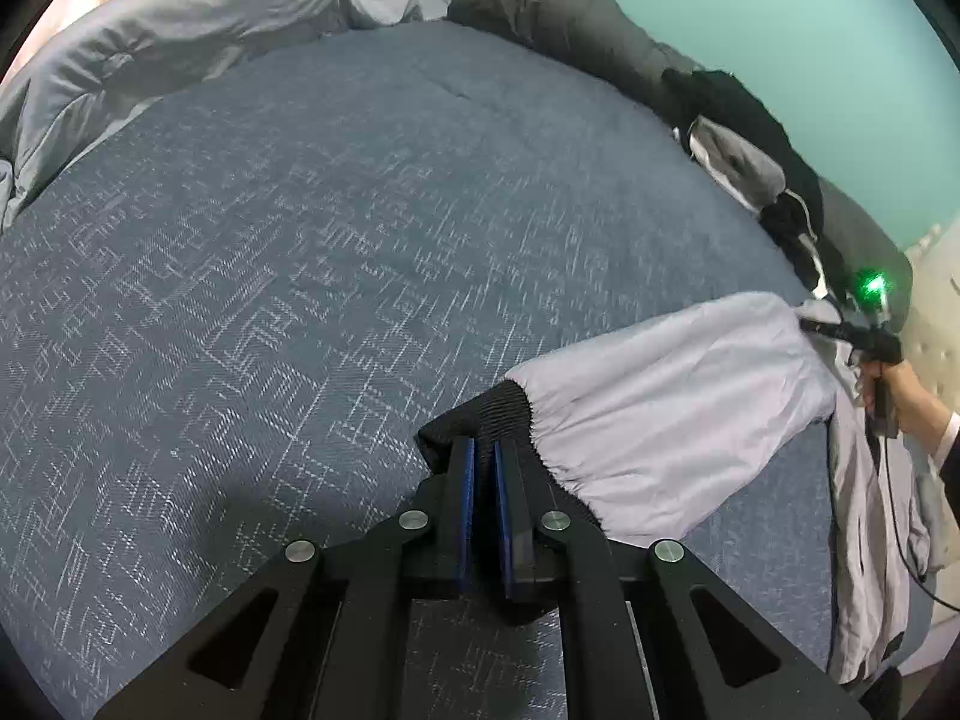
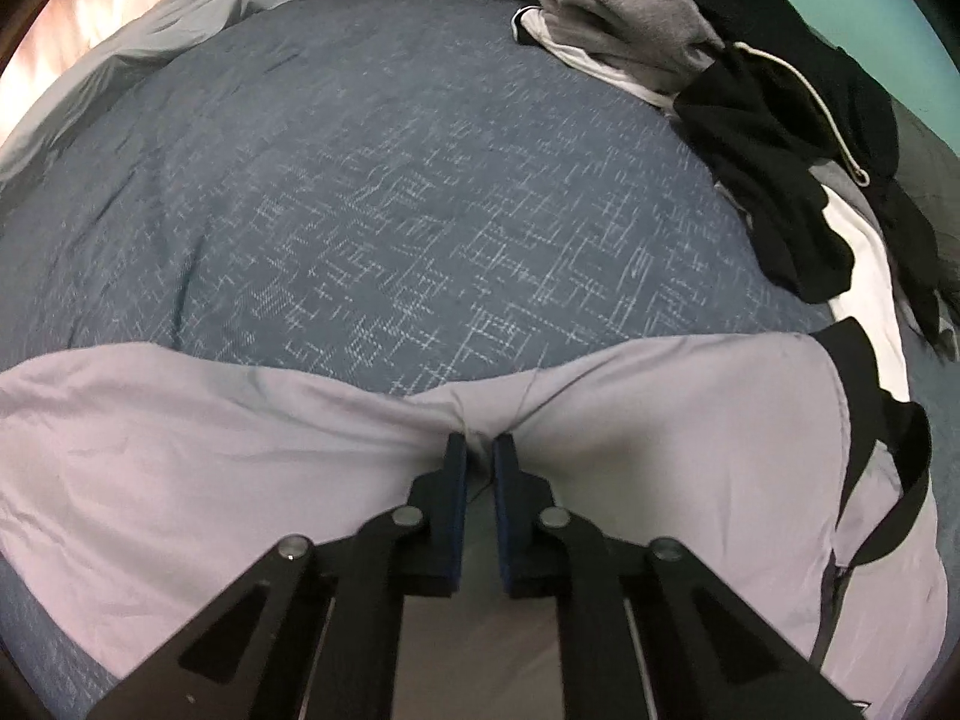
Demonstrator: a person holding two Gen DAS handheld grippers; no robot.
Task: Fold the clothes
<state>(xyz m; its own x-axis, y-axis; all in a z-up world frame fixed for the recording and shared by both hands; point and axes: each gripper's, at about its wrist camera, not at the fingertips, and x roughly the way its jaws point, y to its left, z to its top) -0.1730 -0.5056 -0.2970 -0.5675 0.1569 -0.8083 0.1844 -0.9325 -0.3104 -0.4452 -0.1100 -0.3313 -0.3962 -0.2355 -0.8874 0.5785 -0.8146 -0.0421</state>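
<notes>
Jacket (image 1: 678, 396), pale grey, lies at the near right edge of the bed (image 1: 360, 240), its sleeve stretched across the blue cover and its body hanging off the side. The left claw (image 1: 485, 456) is clamped on the black ribbed cuff (image 1: 498, 411); the right claw (image 2: 479, 450) pinches a gather of grey cloth where the sleeve meets the body. To do this well, I'd say keep both pinches firm and the sleeve taut and level, so it lands flat without creases. Counted: one jacket held, two claws, one heap of clothes (image 2: 750, 96) along the far right, how many pieces I cannot tell.
</notes>
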